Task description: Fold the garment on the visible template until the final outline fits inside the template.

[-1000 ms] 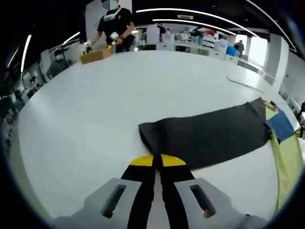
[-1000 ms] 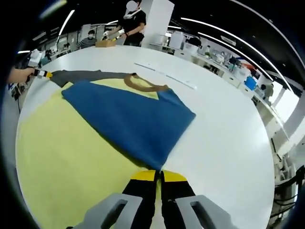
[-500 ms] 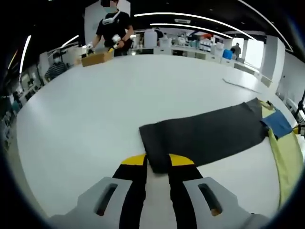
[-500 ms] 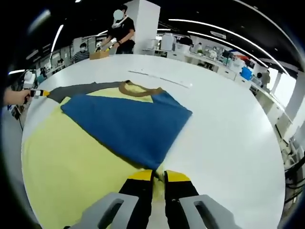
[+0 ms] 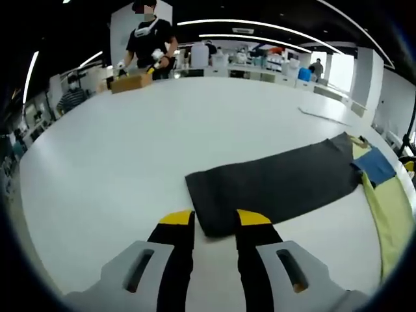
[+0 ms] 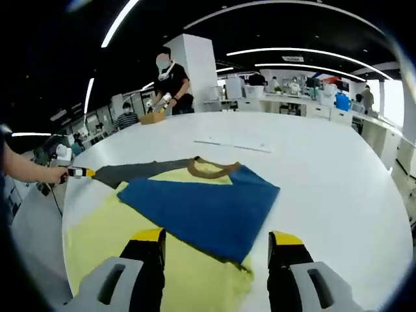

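Note:
The garment lies flat on the white table (image 5: pixel 130 143): a yellow body (image 6: pixel 104 240), a brown collar (image 6: pixel 211 168), a blue sleeve (image 6: pixel 201 209) folded across the body, and a dark grey sleeve (image 5: pixel 273 185) stretched out straight. My left gripper (image 5: pixel 215 220) is open, and the grey sleeve's end lies between its yellow-tipped jaws. The right gripper (image 6: pixel 218 237) is open wide just above the blue sleeve's near corner, holding nothing. In the right gripper view the left gripper (image 6: pixel 73 172) sits at the grey sleeve's (image 6: pixel 130 173) far end, held by a hand (image 6: pixel 29 170).
A thin white strip (image 6: pixel 234 143) lies on the table beyond the collar. At the far edge a person in black (image 5: pixel 149 39) handles a cardboard box (image 5: pixel 130 81). Bare table spreads left of the grey sleeve and right of the blue sleeve.
Both grippers went from shut to open. The left one let go at the grey sleeve's end. The right one released the blue sleeve's corner and rose a little.

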